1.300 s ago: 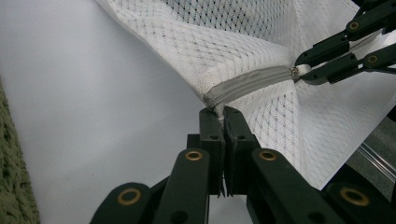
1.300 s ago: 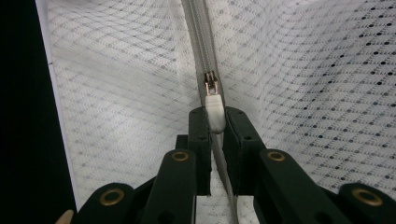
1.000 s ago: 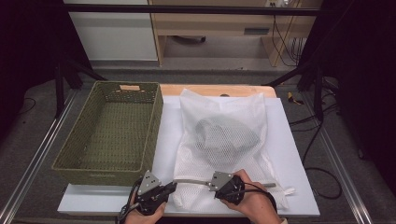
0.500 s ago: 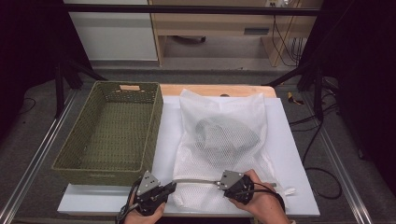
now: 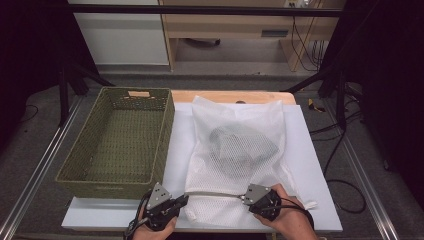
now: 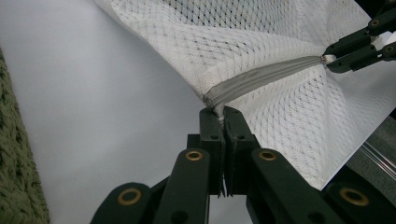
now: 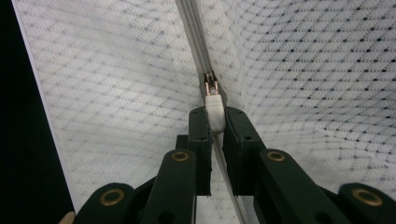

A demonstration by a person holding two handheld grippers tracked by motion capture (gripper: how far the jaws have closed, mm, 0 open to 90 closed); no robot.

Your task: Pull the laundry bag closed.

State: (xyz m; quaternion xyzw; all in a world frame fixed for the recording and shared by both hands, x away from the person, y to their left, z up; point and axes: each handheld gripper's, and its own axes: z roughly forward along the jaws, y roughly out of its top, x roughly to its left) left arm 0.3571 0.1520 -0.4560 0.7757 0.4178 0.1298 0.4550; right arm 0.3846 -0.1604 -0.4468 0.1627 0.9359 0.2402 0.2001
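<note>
We clamp the left gripper (image 6: pixel 223 125) on the mesh bag (image 5: pixel 240 150) corner, anchoring it, while the right gripper (image 7: pixel 215 122) pinches the zipper pull (image 7: pixel 214 108).

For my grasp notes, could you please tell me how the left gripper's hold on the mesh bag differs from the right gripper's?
The left gripper pinches the end of the zipper at the mesh bag's corner seam; the right gripper clamps the white zipper pull tab. The left gripper sits beside the wicker basket; the right gripper sits further along the bag's near edge. Both are shut, with the zipper taut between them.
</note>
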